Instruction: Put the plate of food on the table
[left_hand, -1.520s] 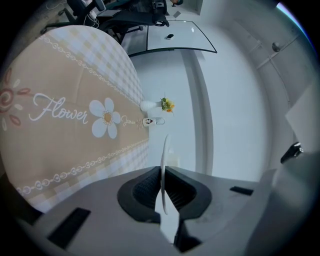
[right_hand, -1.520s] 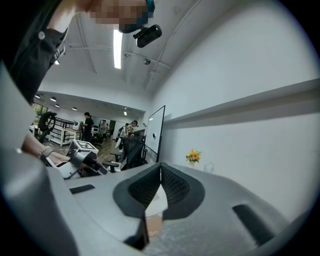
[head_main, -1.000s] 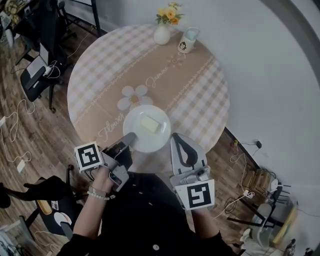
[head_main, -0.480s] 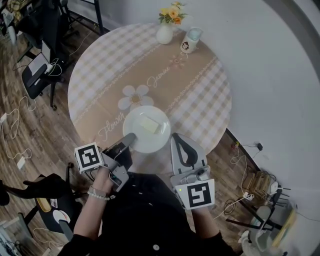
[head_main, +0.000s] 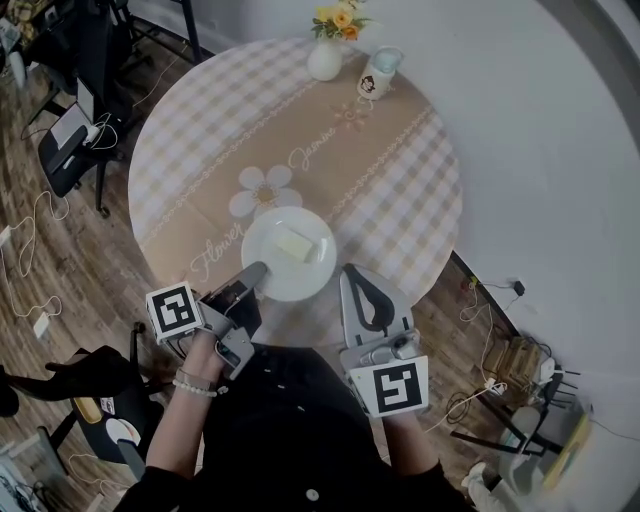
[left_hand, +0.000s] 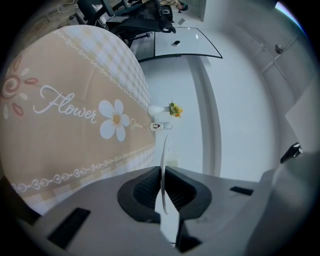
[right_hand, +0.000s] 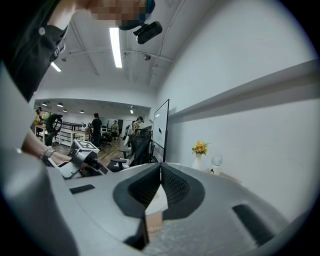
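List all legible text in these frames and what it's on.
"Flower": cursive print on the tablecloth, beside the printed daisy.
Second cursive word beyond the daisy: too small to read for sure.
Mug: print too small to read.
Marker cubes: square patterns only, no words.

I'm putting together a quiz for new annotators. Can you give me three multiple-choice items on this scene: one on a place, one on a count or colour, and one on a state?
1. Where does the vase stand?
A. at the far edge of the table, beside the cup
B. at the table's middle
C. at its near edge

2. How many pieces of food lie on the plate?
A. one
B. three
C. five

3. What is the left gripper doing?
A. hanging open
B. shut on the plate's rim
C. shut on the cup

Answers:
1. A, the head view shows vase and cup side by side at the far edge.
2. A, a single pale block lies there.
3. B, its jaws clamp the thin white rim.
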